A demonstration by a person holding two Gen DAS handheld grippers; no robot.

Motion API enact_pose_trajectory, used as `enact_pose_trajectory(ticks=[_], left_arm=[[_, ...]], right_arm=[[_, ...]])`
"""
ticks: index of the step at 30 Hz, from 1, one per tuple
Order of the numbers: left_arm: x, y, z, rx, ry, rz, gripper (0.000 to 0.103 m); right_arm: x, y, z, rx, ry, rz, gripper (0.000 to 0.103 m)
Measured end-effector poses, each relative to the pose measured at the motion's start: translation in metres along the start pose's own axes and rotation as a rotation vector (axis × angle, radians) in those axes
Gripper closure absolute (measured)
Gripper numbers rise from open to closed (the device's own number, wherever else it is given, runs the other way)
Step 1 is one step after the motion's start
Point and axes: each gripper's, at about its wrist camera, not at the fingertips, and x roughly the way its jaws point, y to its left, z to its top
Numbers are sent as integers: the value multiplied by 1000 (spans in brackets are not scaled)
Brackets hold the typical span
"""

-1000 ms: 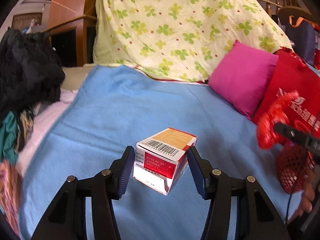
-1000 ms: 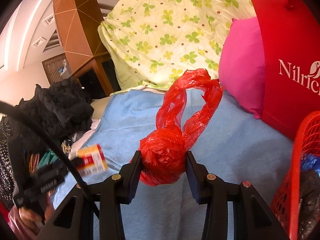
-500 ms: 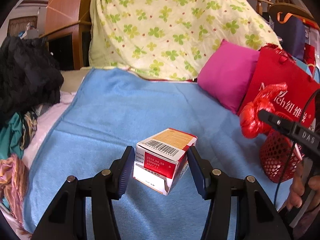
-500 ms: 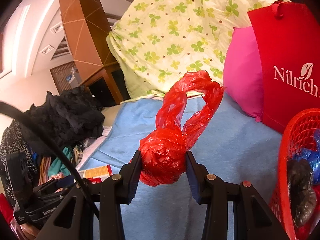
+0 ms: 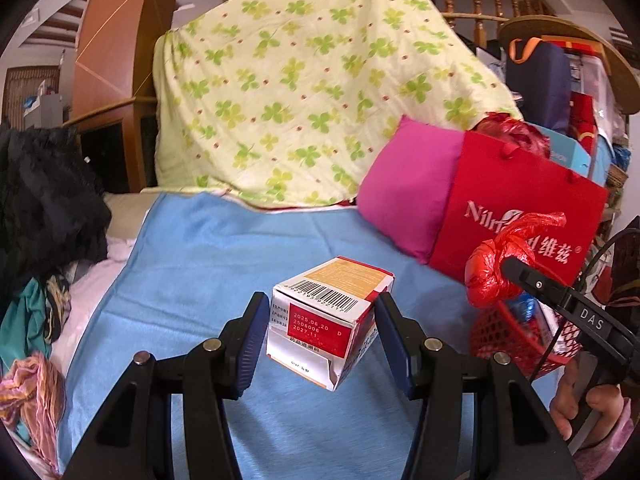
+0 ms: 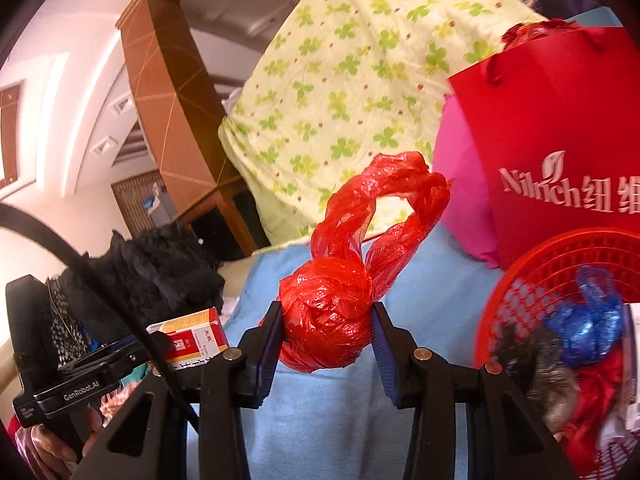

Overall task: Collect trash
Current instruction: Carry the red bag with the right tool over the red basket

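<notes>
I'm working over a bed covered by a light blue blanket [image 5: 224, 248]. At its far end a clover-print quilt [image 5: 304, 92] is heaped up, with a pink pillow [image 5: 408, 188] leaning beside it. A red paper bag [image 5: 516, 204] stands against the pillow, and a red mesh basket [image 6: 532, 280] sits just in front. Dark clothing [image 5: 44, 196] is piled along the left edge, possibly on the bed itself.
</notes>
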Motion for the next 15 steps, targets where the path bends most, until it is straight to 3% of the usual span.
enact_pose_trajectory(ticks=[15], left_arm=[[-6, -52, 23, 54, -13, -25, 47]], right_arm=[[-44, -35, 16, 80, -118, -32, 58]])
